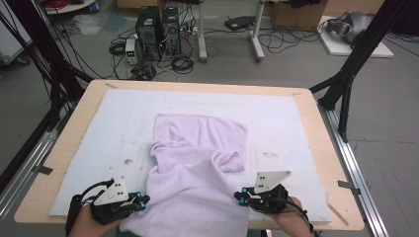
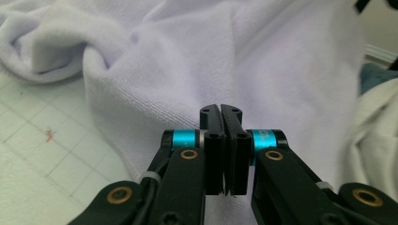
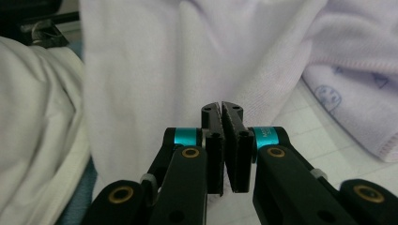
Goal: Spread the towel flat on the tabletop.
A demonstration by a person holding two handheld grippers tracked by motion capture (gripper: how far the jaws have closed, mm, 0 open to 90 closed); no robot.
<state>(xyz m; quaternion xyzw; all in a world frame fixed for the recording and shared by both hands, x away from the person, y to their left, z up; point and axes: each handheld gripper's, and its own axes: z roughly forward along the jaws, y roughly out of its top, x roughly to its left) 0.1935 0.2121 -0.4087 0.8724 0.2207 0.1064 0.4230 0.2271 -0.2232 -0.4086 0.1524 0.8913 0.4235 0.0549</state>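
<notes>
With both the left gripper (image 1: 143,200) and right gripper (image 1: 239,196) pinched fully shut at the near edges of the lavender towel (image 1: 197,168) draped off the table's (image 1: 316,148) near side, they'd better lift evenly.

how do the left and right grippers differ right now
The left gripper sits at the towel's left edge, jaws pointing right; the right gripper sits at its right edge, jaws pointing left, slightly farther up the table. Both are shut, with towel close around the jaws.
</notes>
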